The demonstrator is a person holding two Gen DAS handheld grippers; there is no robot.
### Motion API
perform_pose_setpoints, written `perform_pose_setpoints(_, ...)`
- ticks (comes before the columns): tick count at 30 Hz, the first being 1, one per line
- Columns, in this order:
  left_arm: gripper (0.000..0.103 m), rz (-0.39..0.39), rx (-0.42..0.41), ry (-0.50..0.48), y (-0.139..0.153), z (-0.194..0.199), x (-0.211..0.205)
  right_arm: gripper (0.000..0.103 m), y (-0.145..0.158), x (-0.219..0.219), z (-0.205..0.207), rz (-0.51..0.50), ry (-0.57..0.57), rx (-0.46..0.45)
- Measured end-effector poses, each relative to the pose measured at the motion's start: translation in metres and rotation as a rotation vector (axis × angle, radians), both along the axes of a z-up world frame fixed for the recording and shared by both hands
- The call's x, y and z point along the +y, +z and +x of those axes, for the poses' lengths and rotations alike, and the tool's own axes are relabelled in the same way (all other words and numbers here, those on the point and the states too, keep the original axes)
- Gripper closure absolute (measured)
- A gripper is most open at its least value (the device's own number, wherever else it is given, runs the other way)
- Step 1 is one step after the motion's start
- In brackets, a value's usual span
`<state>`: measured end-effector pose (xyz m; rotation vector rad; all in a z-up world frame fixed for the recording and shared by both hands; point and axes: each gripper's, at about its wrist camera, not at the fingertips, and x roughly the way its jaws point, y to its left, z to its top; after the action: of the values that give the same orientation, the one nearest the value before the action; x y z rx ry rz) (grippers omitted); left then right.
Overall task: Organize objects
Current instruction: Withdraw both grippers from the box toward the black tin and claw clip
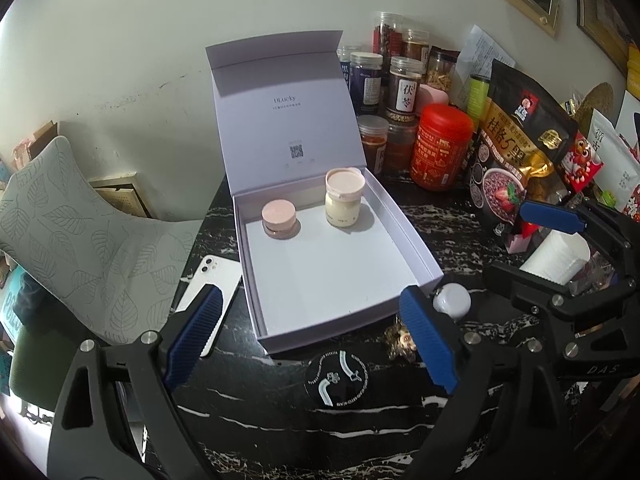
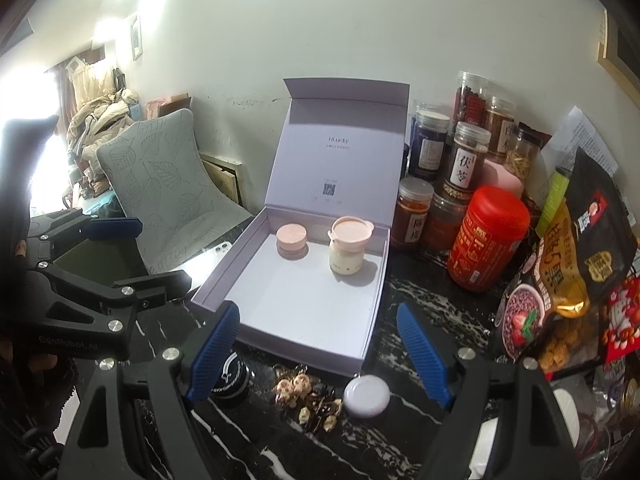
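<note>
Left wrist view: we see the open pale lilac cardboard box (image 1: 332,276) holding a pink-lidded jar (image 1: 279,221) and cream bottle (image 1: 344,197) at its hinge end; both hand-held grippers, left (image 1: 312,340) and right (image 2: 318,354), gape empty before it.

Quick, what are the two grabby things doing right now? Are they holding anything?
Left hand-held gripper: open, holding nothing.
Right hand-held gripper: open, holding nothing.

The small print under the box lid's (image 1: 280,120) code is too tiny to read. Beyond the right gripper (image 2: 320,354), the phone (image 2: 218,249) sits mostly hidden behind the box wall, perhaps face down.
</note>
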<state>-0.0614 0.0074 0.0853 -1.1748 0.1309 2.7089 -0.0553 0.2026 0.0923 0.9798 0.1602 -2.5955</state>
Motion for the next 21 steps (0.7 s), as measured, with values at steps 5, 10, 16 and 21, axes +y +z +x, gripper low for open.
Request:
perform_pose_setpoints(5, 0.013, 0.006, -0.01, -0.007, -0.008, 0.007, 0.0, 0.021, -0.008, -0.001, 0.008, -0.001, 0.002, -0.015)
perform_pose_setpoints(10, 0.013, 0.017, -0.032, -0.02, -0.02, 0.015, 0.002, 0.021, -0.019, 0.0, 0.013, -0.002, 0.001, -0.038)
perform_pose_setpoints(16, 0.013, 0.019, -0.053, -0.043, -0.037, 0.022, 0.006, 0.021, -0.035, 0.002, 0.019, 0.004, -0.008, -0.066)
perform_pose_setpoints(21, 0.013, 0.029, -0.062, -0.044, -0.048, 0.024, 0.007, 0.021, -0.05, 0.003, 0.023, 0.006, -0.013, -0.09)
